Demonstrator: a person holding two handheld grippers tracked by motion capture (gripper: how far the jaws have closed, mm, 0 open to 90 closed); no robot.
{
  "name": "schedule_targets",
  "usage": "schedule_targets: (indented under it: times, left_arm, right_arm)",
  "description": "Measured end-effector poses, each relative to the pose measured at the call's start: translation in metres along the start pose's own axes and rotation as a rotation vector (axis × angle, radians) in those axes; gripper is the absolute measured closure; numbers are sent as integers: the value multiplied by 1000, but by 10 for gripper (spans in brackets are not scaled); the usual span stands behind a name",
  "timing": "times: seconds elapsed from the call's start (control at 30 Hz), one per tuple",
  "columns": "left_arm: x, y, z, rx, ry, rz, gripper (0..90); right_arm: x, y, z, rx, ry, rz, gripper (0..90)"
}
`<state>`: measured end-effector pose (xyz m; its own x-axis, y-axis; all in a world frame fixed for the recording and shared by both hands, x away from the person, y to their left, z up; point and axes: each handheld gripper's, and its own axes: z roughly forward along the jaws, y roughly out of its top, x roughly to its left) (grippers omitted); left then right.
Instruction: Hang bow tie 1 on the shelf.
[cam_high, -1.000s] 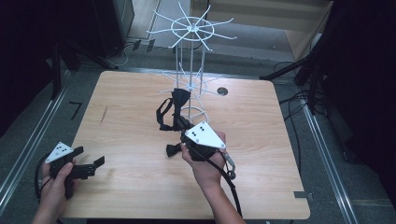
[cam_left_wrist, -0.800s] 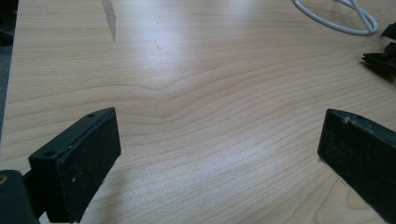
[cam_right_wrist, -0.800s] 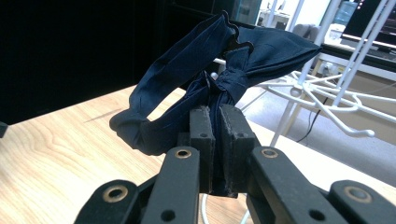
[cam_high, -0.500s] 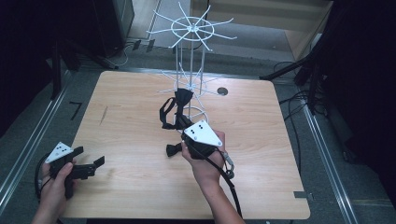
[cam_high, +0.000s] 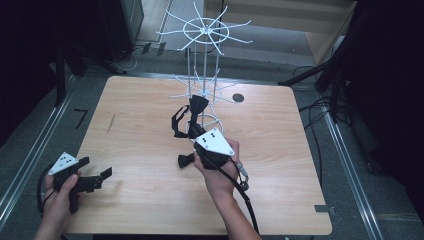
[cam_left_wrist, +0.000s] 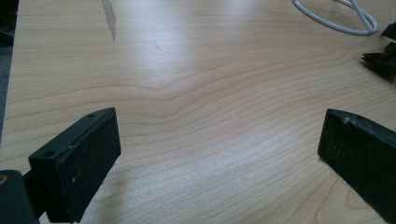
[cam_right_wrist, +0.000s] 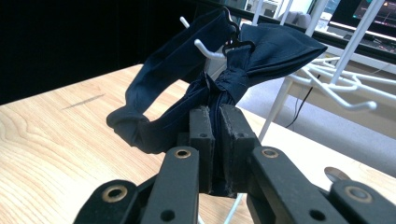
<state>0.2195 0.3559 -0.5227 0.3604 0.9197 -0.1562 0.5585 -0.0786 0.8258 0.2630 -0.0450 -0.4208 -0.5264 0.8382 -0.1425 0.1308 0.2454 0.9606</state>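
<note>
The right gripper (cam_right_wrist: 214, 122) pinches the dark bow tie (cam_right_wrist: 243, 60) at the white rack's hook (cam_right_wrist: 208, 48) (left gripper (cam_left_wrist: 219, 154) spread, idle), so pulling sideways may slip its strap off.

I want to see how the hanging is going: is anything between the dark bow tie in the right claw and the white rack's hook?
Nothing visible. The right claw is shut on the bow tie, whose small black hook already sits at a white prong of the rack; whether it has caught, I cannot tell.
</note>
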Motion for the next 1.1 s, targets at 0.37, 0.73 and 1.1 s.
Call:
schedule_targets:
  times: [0.37,0.73,1.1]
  left_arm:
    - [0,0,0,1,1,2,0]
    - [0,0,0,3,0,4,0]
    - [0,0,0,4,-1,1,0]
  right_arm:
    - [-2,-9,8,31,-9,7,852]
    - [-3,-22,18,61,-15,15,832]
    - [-7,-32,25,74,8,48,759]
